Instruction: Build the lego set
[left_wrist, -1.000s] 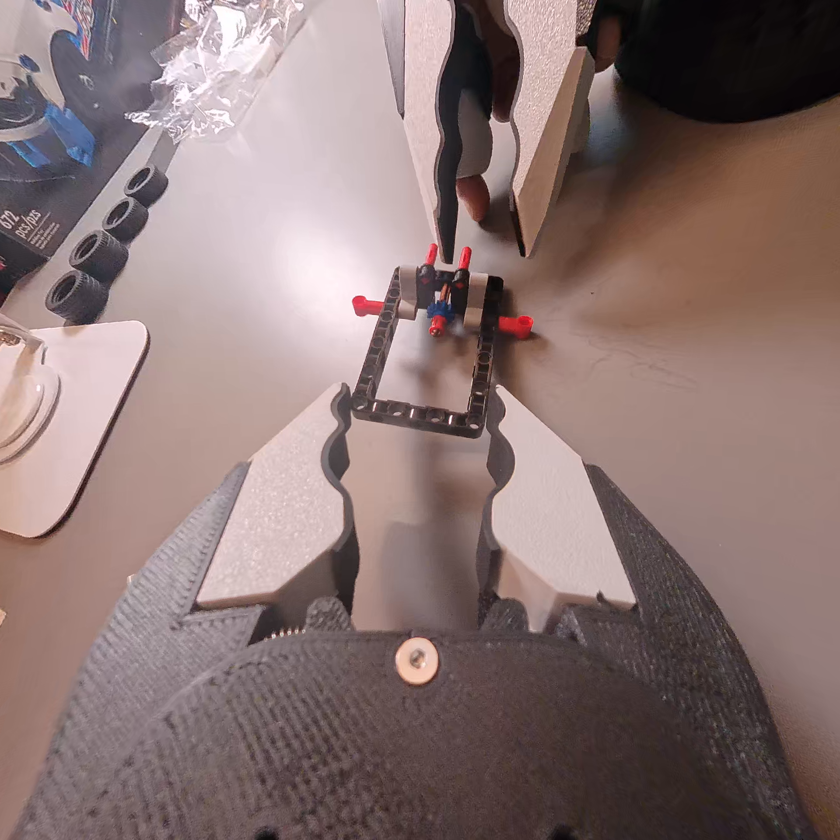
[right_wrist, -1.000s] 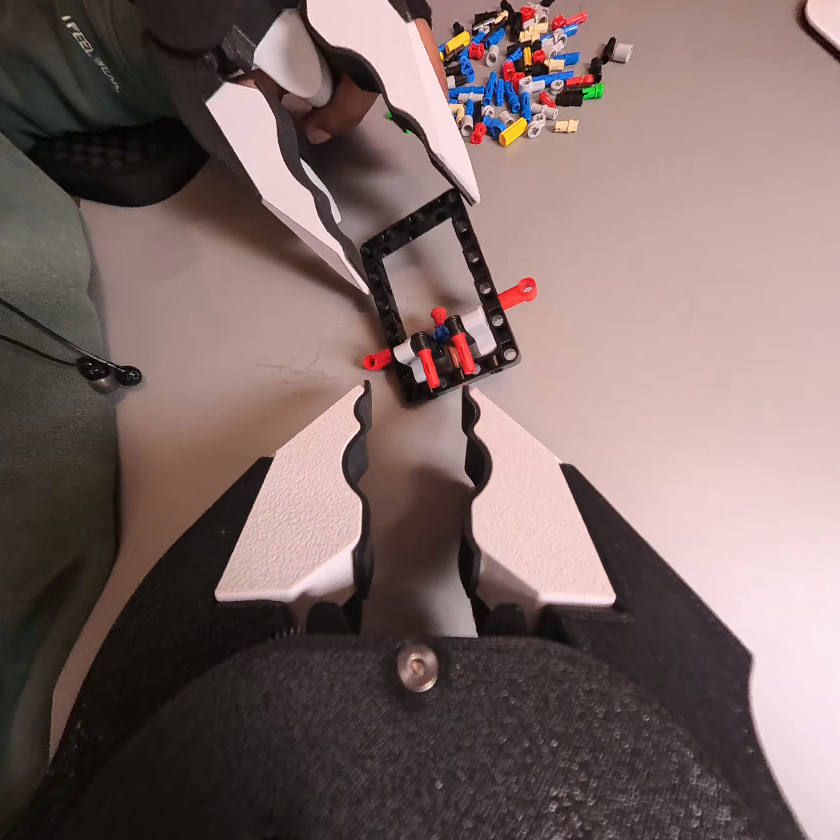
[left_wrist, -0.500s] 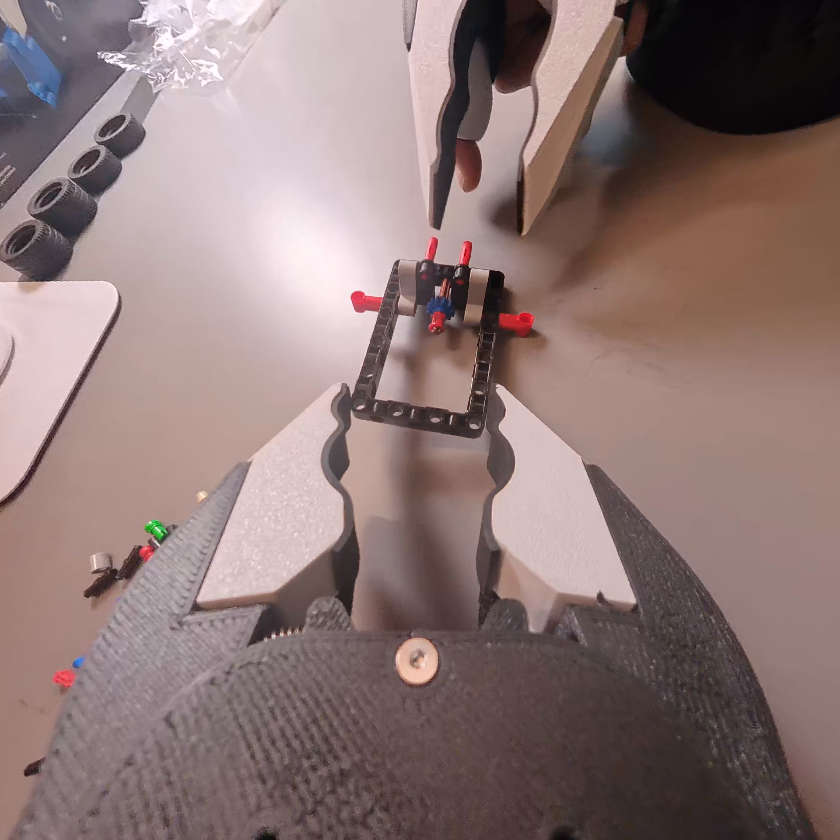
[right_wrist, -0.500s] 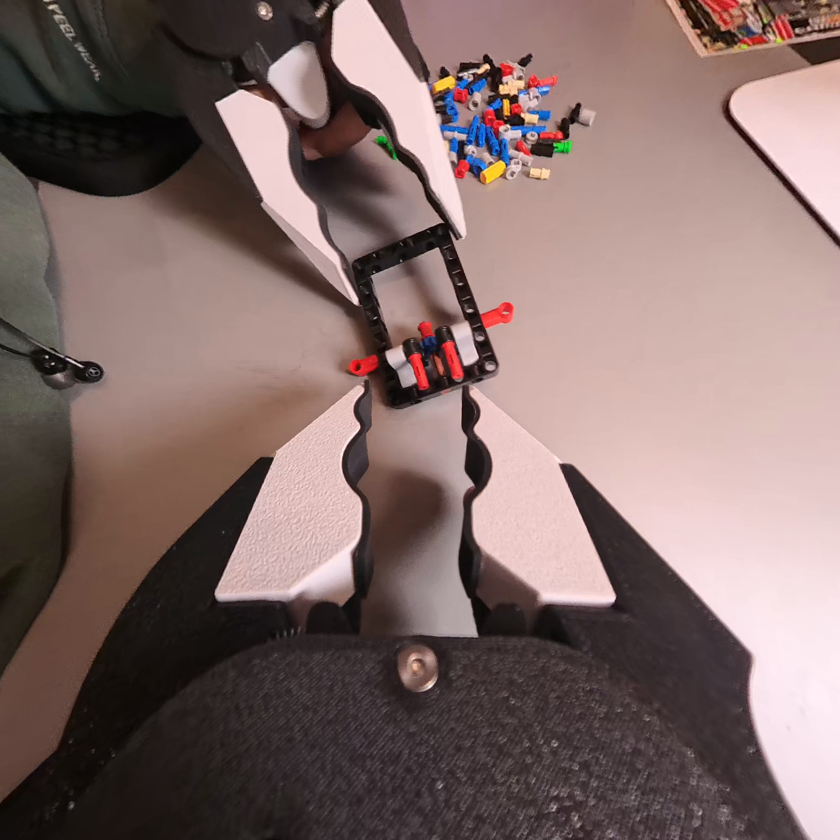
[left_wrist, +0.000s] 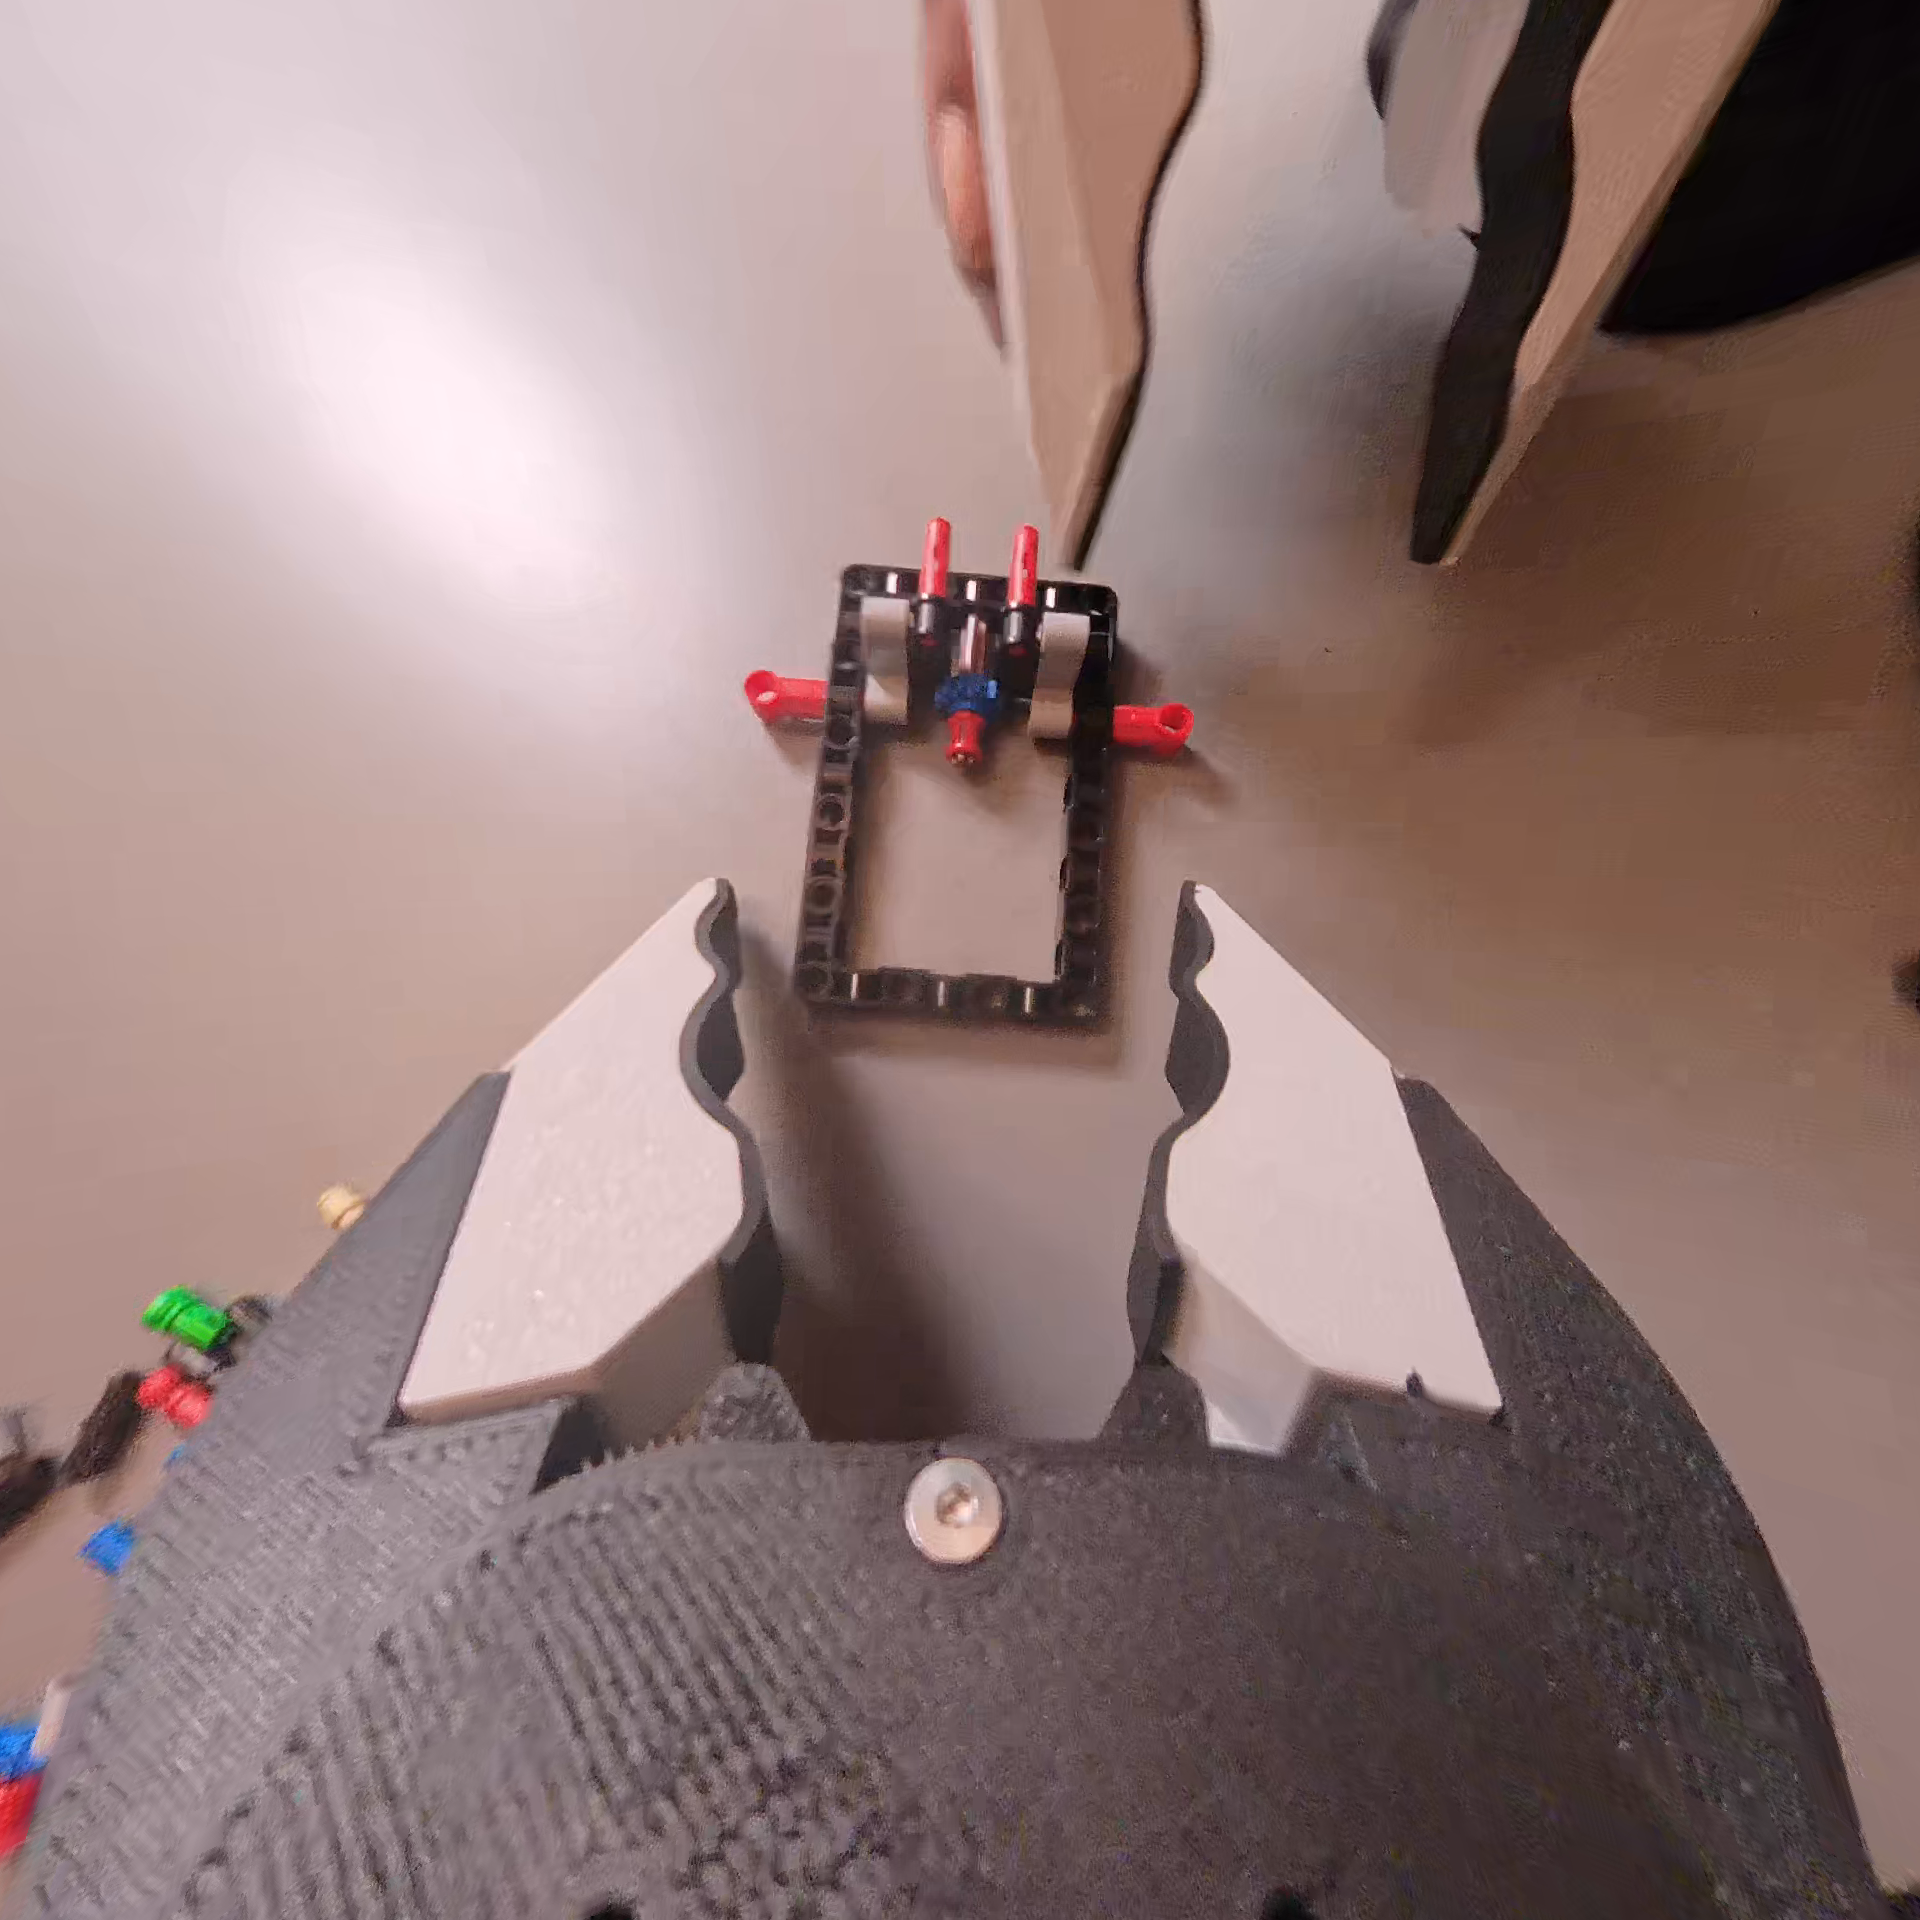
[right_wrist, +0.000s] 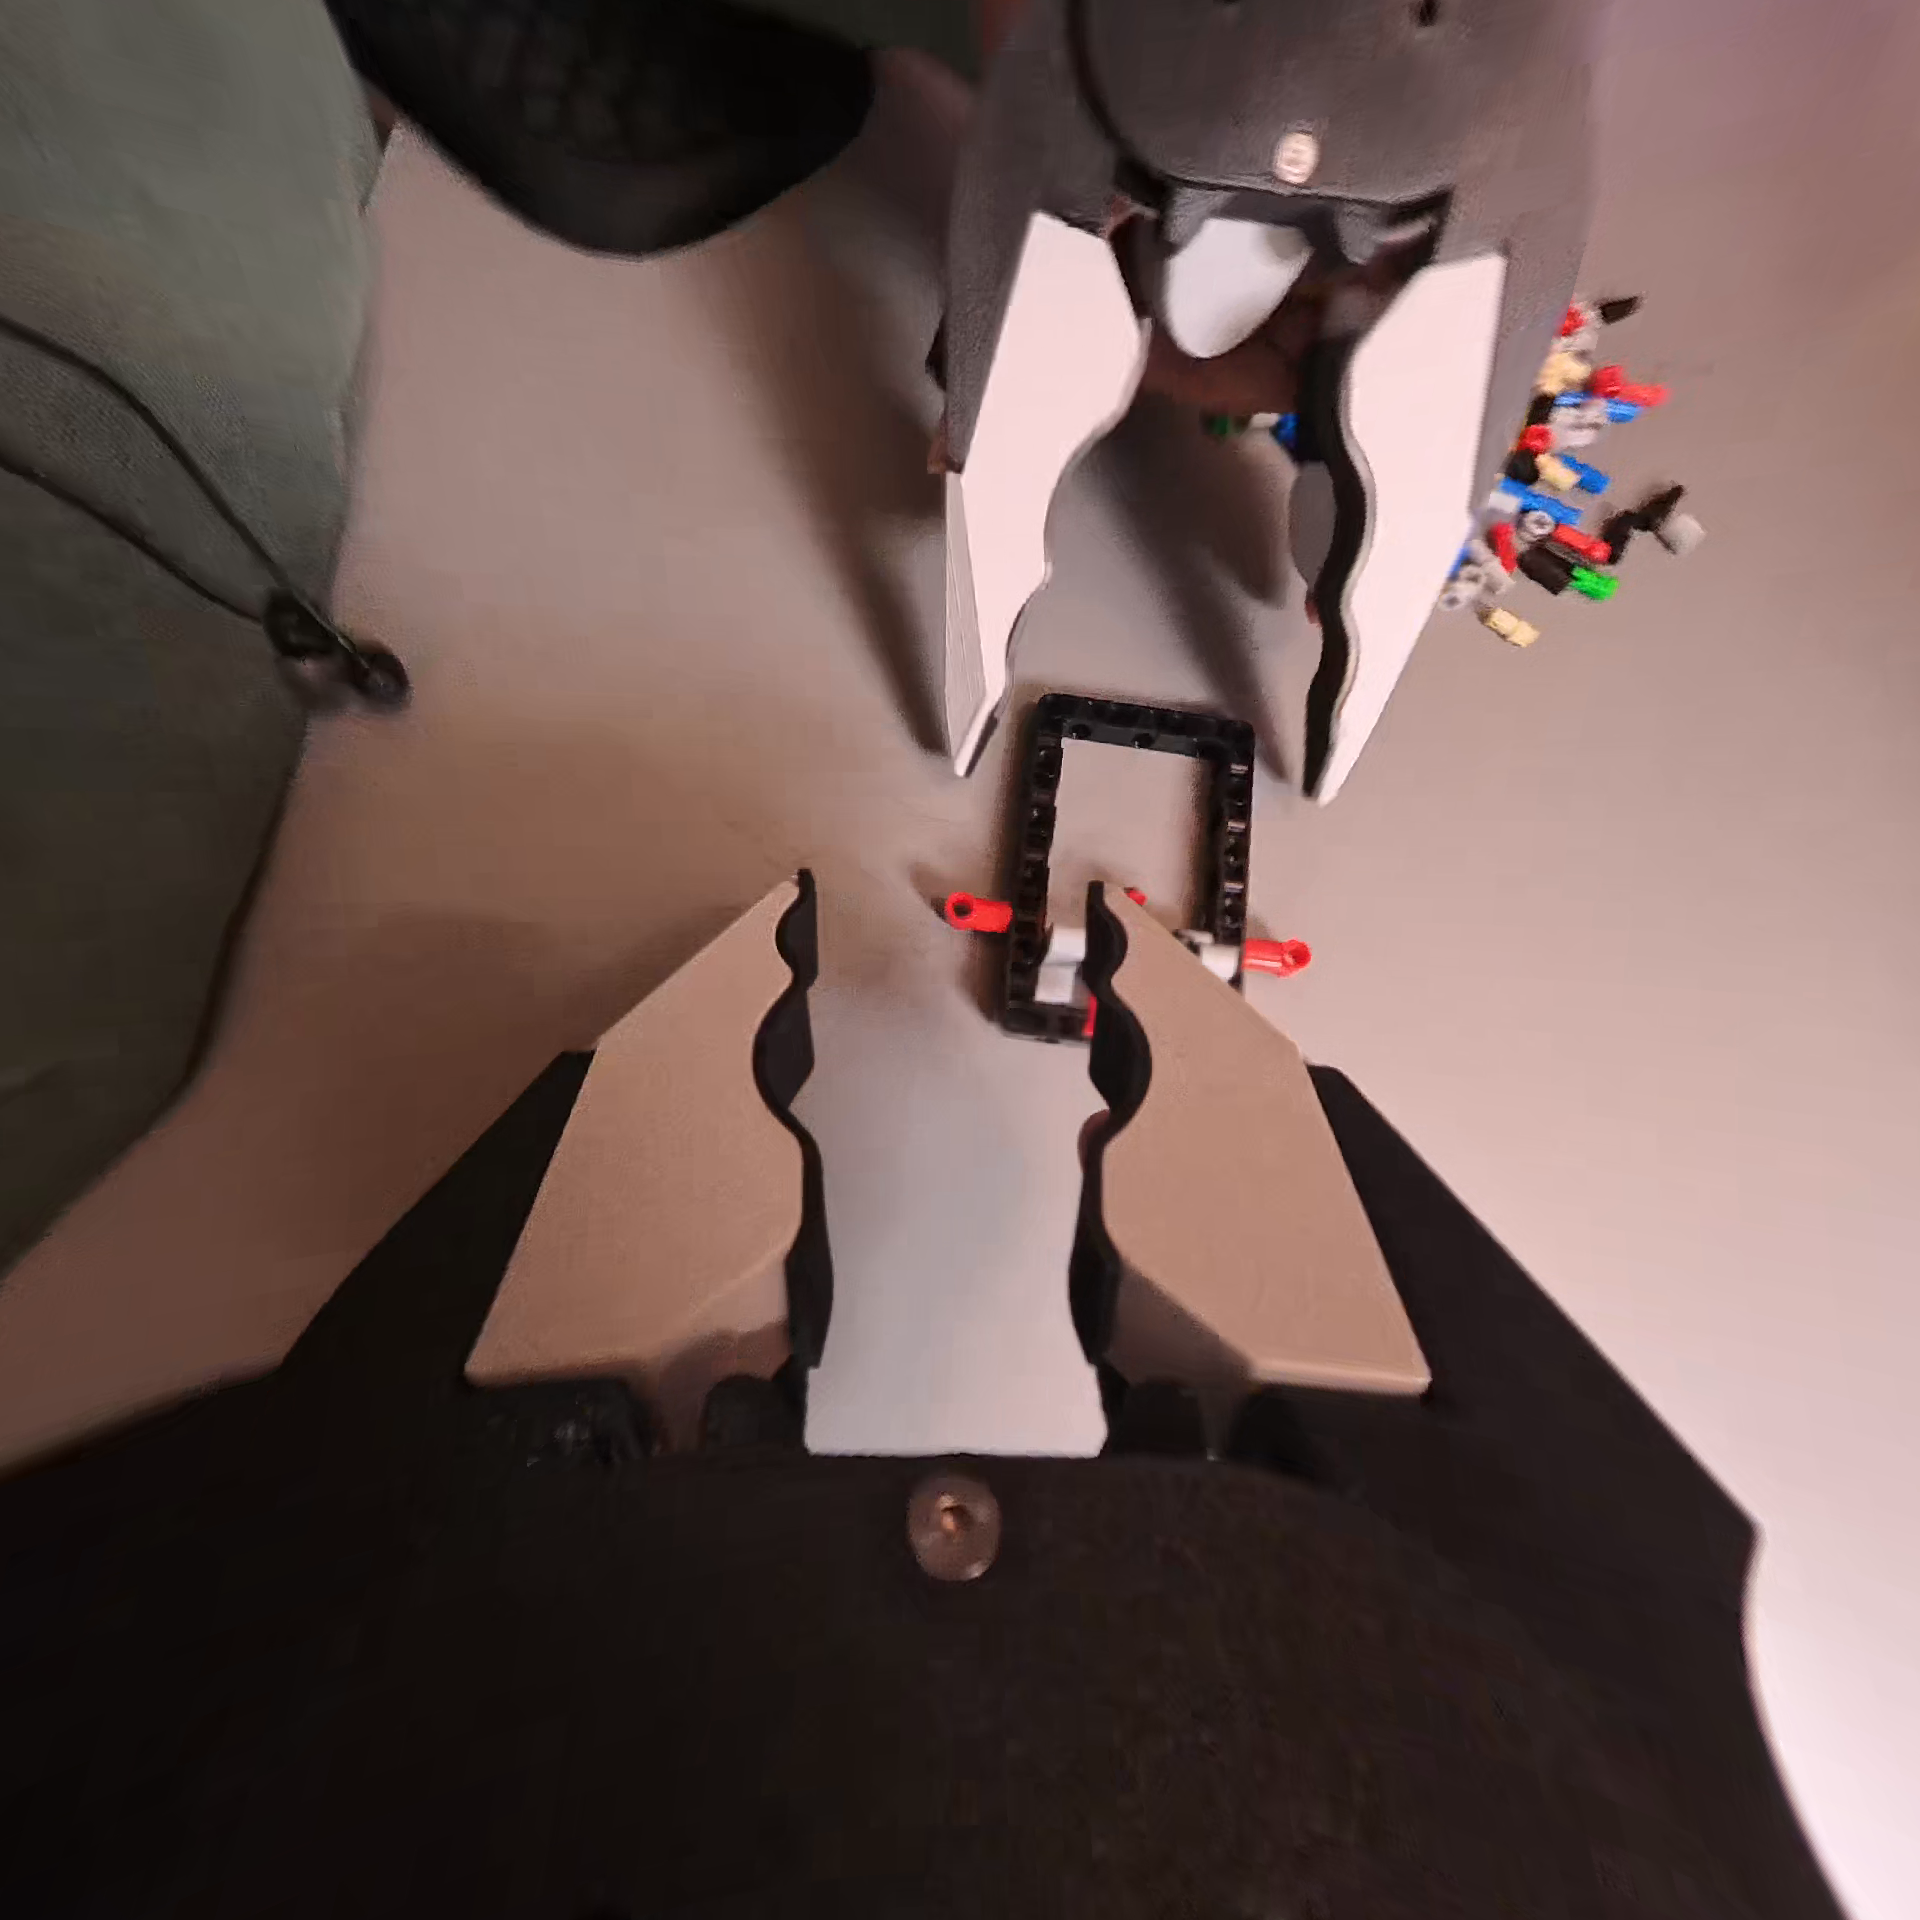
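Lego frame (left_wrist: 961, 800) lies between both wide-spread tools, right tool (right_wrist: 945, 904) hiding its near corner.

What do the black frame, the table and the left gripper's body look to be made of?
Black frame: moulded plastic, slightly glossy, with rows of pin holes. Table: smooth, hard, beige, satin; it shows a soft glare, and the material is unclear. Left gripper body: matte black, likely 3D-printed plastic, given its fine layered ridges.

Left gripper (left_wrist: 956, 909), jaws apart, faces black frame (left_wrist: 961, 800).
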